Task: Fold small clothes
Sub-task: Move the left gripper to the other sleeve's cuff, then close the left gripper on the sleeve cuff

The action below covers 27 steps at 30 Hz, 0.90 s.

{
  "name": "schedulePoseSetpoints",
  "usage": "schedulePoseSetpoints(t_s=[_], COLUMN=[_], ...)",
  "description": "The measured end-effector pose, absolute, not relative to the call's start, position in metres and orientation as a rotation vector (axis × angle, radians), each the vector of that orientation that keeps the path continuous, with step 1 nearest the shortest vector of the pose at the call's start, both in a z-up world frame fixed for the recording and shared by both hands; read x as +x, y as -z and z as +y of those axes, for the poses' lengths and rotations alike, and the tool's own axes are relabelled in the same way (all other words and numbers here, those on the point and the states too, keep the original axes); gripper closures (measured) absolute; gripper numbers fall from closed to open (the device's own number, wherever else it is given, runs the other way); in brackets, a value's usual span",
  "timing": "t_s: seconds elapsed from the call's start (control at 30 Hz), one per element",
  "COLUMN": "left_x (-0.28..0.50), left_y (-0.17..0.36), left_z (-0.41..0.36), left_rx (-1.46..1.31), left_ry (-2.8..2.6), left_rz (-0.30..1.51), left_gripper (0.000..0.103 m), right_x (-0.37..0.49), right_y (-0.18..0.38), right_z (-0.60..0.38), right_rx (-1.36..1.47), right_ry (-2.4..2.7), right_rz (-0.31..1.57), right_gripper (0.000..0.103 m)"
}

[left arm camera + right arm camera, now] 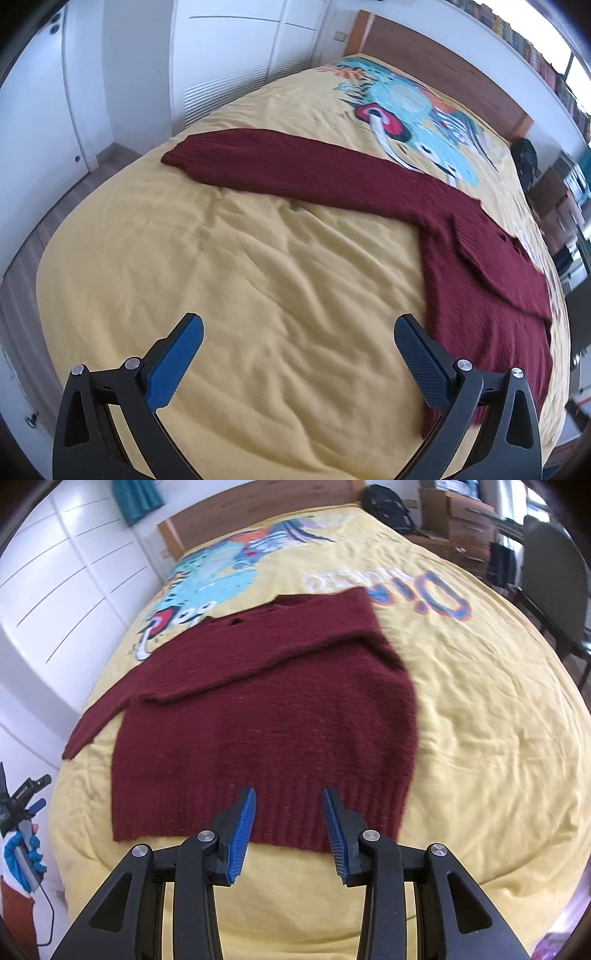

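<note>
- The maroon sweater (266,716) lay flat on the yellow bedspread (480,720), hem toward the foot of the bed and neckline toward the wooden headboard (258,506).
- One sleeve (258,653) lay folded diagonally across the chest; the other sleeve (288,166) stretched out straight to the sweater's left, its long axis running across the bed.
- The right claw (289,805) hovered over the ribbed hem, jaws partly spread with nothing pinched between them.
- The left claw (299,334) was spread wide and empty over bare bedspread, with the sweater's body just beside its right finger.
- Judged from this layout, the left claw was the nearer one to the outstretched sleeve, which lay ahead of it and well apart; the cuff pointed toward the white wardrobe (229,48).
- Only the left wrist view showed the outstretched sleeve's full length and cuff; only the right wrist view showed the hem, the folded sleeve and the person's gloved hand (22,853).
</note>
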<state>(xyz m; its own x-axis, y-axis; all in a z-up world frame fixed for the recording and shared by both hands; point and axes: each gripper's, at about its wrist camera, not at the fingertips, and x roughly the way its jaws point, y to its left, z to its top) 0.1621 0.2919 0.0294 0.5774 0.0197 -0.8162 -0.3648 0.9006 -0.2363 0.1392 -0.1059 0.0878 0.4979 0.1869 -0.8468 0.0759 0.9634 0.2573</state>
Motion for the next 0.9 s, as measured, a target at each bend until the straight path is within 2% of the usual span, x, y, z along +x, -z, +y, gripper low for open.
schedulePoseSetpoints(t_s=[0.53,0.63,0.7,0.9], left_x=[0.243,0.254,0.259,0.262], left_y=[0.009,0.021,0.03,0.052], left_z=[0.41,0.429,0.443,0.478], left_rx=[-0.634,-0.707,-0.776,-0.976], left_ry=[-0.366,-0.371,-0.37,-0.356], left_rz=[0.918,0.932,0.928,0.872], left_gripper=[0.003,0.01,0.018,0.028], right_x=[0.154,0.156,0.157,0.161], right_y=[-0.062,-0.058,-0.055,-0.046], right_z=[-0.137,-0.141,-0.144,-0.152], right_rx=[0.316,0.317,0.32,0.33], right_ry=[0.037,0.047,0.056,0.079], right_rz=[1.107,1.116,1.122,1.139], right_gripper=[0.064,0.064,0.064,0.064])
